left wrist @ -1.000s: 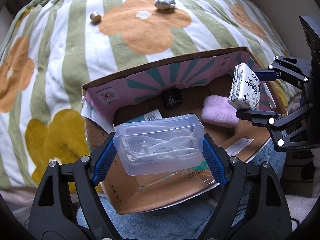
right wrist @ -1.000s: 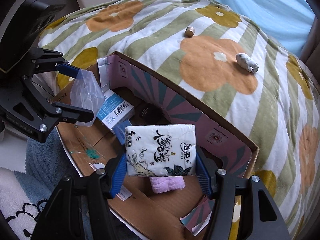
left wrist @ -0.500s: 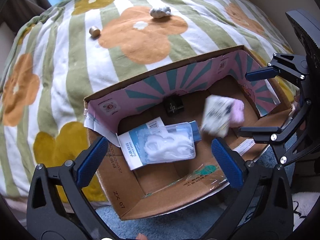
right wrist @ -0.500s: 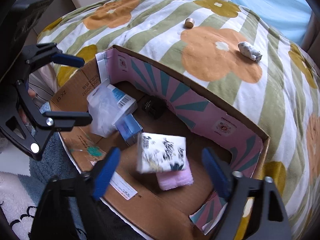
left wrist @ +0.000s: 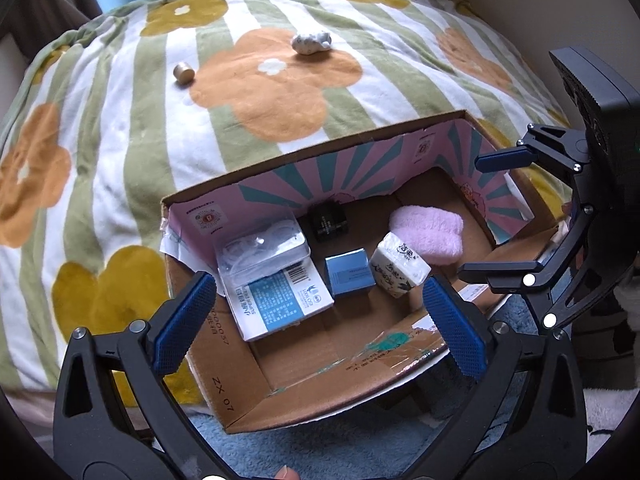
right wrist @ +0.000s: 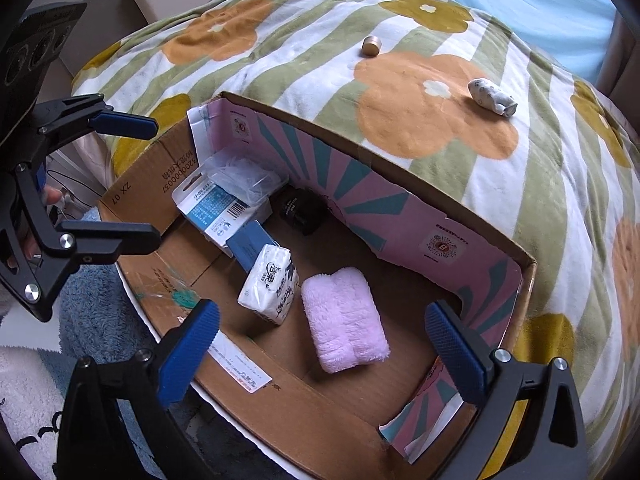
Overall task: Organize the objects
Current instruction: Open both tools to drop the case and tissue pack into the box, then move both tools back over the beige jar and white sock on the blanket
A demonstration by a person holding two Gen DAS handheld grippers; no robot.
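Left wrist view shows the left gripper (left wrist: 320, 320) spread wide with nothing between its blue pads, above an open cardboard box (left wrist: 240, 384) whose outer flap reads "ZX 07". Inside, at the left, a clear plastic case (left wrist: 262, 246) lies on a blue-and-white pack (left wrist: 280, 300) printed "SUPER" beside a barcode. A small blue box (left wrist: 348, 272) sits right of it, touching a tissue pack (left wrist: 400, 266) with black brush-style characters; a folded pink towel (left wrist: 430, 234) lies farther right, a black item (left wrist: 329, 222) at the far wall. The right gripper (right wrist: 324, 354) is still opening, jaws wide, nothing between them. On the flowered blanket (left wrist: 120, 120) beyond rest a gold cap (left wrist: 184, 73) and a white wad (left wrist: 310, 42).
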